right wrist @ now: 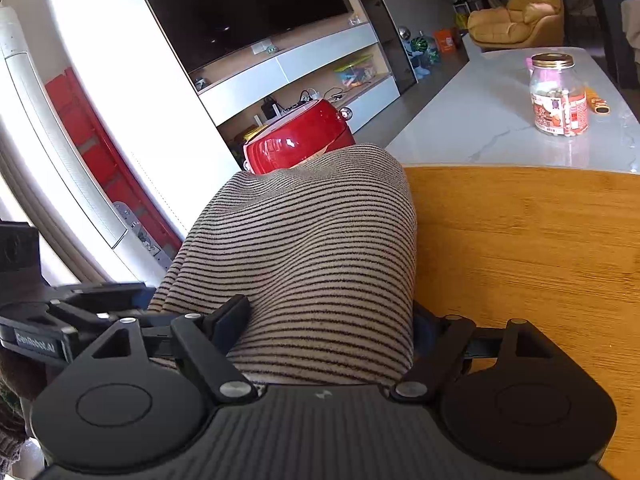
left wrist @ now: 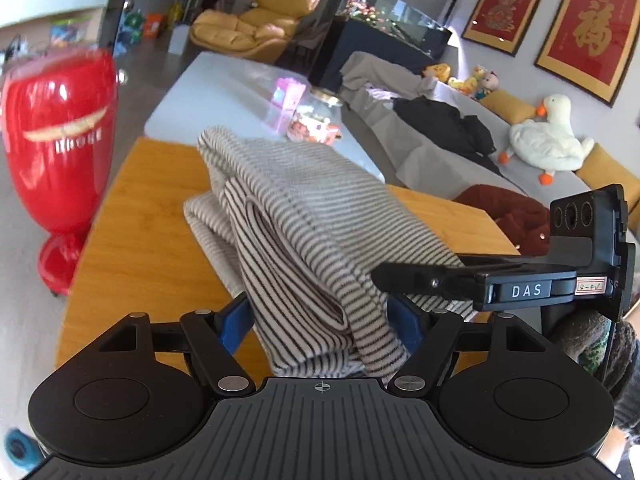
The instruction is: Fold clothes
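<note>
A cream garment with thin dark stripes lies bunched on the wooden table. My left gripper has its blue-padded jaws on either side of a thick fold of it, lifted toward the camera. My right gripper also has a wide band of the striped garment between its jaws, and the cloth arches up in front. The right gripper's body shows in the left wrist view, close at the right. The fingertips of both are hidden by cloth.
A red goblet-shaped bin stands on the floor left of the wooden table. A white marble table beyond it holds a jar of sweets. A grey sofa with clothes and a plush goose is to the right.
</note>
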